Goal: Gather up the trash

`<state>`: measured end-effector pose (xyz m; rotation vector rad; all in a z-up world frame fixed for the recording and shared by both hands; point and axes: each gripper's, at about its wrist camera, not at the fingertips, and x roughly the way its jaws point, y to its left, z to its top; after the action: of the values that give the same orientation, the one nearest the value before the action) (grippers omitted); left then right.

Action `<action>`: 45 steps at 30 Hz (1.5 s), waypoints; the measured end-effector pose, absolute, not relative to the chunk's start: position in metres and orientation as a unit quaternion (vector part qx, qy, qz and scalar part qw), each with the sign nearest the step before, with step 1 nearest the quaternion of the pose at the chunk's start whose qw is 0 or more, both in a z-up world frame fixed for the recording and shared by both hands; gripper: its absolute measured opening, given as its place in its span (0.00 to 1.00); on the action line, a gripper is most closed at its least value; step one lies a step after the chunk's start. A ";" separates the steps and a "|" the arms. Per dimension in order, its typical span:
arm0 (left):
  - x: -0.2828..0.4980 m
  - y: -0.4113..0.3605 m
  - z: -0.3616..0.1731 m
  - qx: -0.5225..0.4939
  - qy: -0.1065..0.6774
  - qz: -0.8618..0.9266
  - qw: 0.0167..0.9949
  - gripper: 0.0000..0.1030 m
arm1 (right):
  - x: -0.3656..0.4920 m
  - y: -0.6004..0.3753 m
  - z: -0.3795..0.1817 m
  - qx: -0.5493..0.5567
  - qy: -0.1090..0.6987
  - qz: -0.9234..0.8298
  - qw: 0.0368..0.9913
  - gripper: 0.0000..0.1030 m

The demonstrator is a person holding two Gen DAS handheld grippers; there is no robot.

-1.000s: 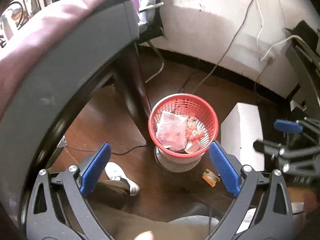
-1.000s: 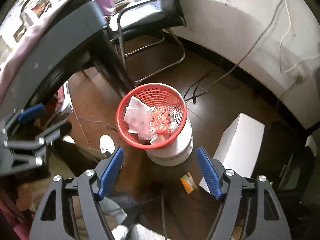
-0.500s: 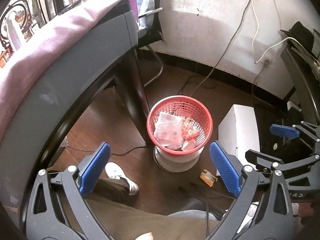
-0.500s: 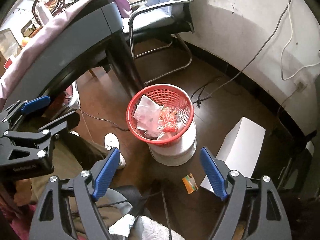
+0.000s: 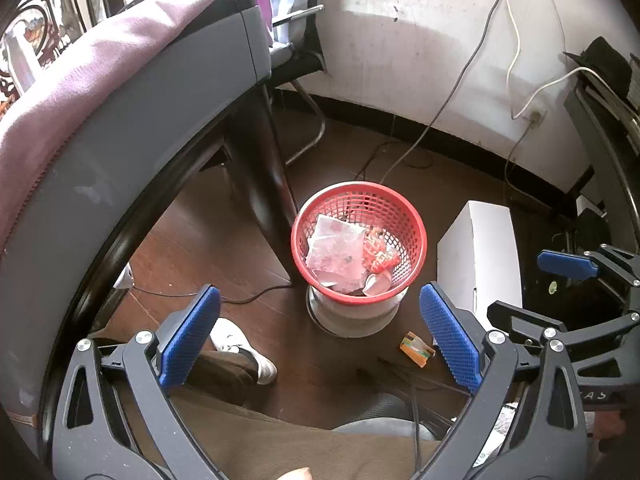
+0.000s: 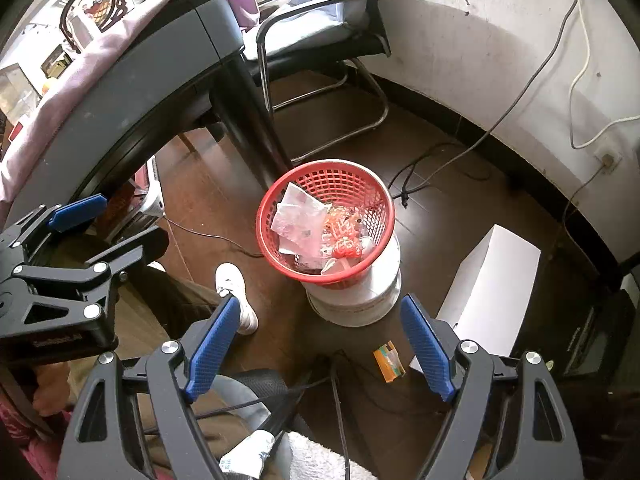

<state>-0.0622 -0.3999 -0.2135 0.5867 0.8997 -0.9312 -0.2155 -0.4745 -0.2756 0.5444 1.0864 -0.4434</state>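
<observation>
Both tools hang empty: the left hand-held gripper (image 5: 320, 334) and the right hand-held gripper (image 6: 322, 350) each have their jaws spread wide. Ahead of them the red basket (image 6: 326, 188) already holds wrappers, so most collecting seems done. One small orange scrap (image 6: 389, 356), probably a wrapper, lies on the dark wooden floor (image 6: 440, 240) just ahead of the right fingers, beside a white box (image 6: 492, 280) near the wall.
</observation>
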 end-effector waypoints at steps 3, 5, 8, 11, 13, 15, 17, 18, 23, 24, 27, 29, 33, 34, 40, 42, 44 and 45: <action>-0.063 -0.399 -0.213 0.269 0.412 -0.427 0.759 0.93 | -0.216 -0.474 -0.275 0.254 0.506 -0.207 0.798 0.78; -0.063 -0.399 -0.213 0.270 0.412 -0.426 0.759 0.93 | -0.216 -0.474 -0.276 0.254 0.506 -0.207 0.798 0.78; -0.063 -0.399 -0.212 0.269 0.412 -0.425 0.759 0.93 | -0.215 -0.474 -0.275 0.255 0.505 -0.207 0.798 0.78; -0.063 -0.399 -0.213 0.269 0.413 -0.425 0.759 0.93 | -0.215 -0.474 -0.275 0.254 0.505 -0.207 0.798 0.79; -0.063 -0.399 -0.213 0.269 0.414 -0.425 0.759 0.93 | -0.214 -0.474 -0.275 0.254 0.505 -0.207 0.799 0.78; -0.062 -0.399 -0.213 0.270 0.414 -0.424 0.759 0.93 | -0.214 -0.475 -0.275 0.256 0.504 -0.206 0.799 0.79; -0.062 -0.400 -0.213 0.270 0.414 -0.423 0.759 0.93 | -0.213 -0.475 -0.275 0.257 0.505 -0.206 0.798 0.79; -0.061 -0.400 -0.213 0.270 0.414 -0.423 0.759 0.93 | -0.213 -0.475 -0.276 0.258 0.505 -0.205 0.798 0.79; -0.061 -0.400 -0.213 0.274 0.411 -0.421 0.760 0.93 | -0.213 -0.475 -0.276 0.259 0.505 -0.204 0.798 0.78; -0.061 -0.401 -0.213 0.275 0.411 -0.419 0.761 0.93 | -0.213 -0.475 -0.276 0.259 0.505 -0.203 0.798 0.78; -0.060 -0.401 -0.214 0.277 0.409 -0.416 0.764 0.93 | -0.213 -0.475 -0.276 0.259 0.504 -0.203 0.798 0.79; -0.060 -0.401 -0.214 0.278 0.406 -0.414 0.765 0.93 | -0.213 -0.475 -0.276 0.259 0.505 -0.203 0.798 0.79; -0.059 -0.401 -0.215 0.278 0.406 -0.414 0.766 0.93 | -0.213 -0.475 -0.276 0.258 0.504 -0.203 0.799 0.79; -0.059 -0.401 -0.214 0.279 0.406 -0.414 0.765 0.93 | -0.213 -0.475 -0.276 0.258 0.504 -0.203 0.799 0.79; -0.060 -0.401 -0.214 0.279 0.407 -0.413 0.765 0.93 | -0.213 -0.476 -0.276 0.259 0.504 -0.202 0.798 0.79; -0.060 -0.402 -0.214 0.279 0.408 -0.413 0.765 0.93 | -0.212 -0.476 -0.276 0.259 0.504 -0.202 0.799 0.79; -0.060 -0.402 -0.214 0.279 0.408 -0.413 0.765 0.93 | -0.212 -0.475 -0.276 0.259 0.505 -0.202 0.798 0.79; -0.060 -0.402 -0.214 0.279 0.408 -0.413 0.765 0.93 | -0.212 -0.475 -0.276 0.260 0.504 -0.202 0.798 0.79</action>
<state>-0.0602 -0.4020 -0.2136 0.6067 0.8866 -0.8970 -0.2116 -0.4751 -0.2756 0.5574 1.0828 -0.4328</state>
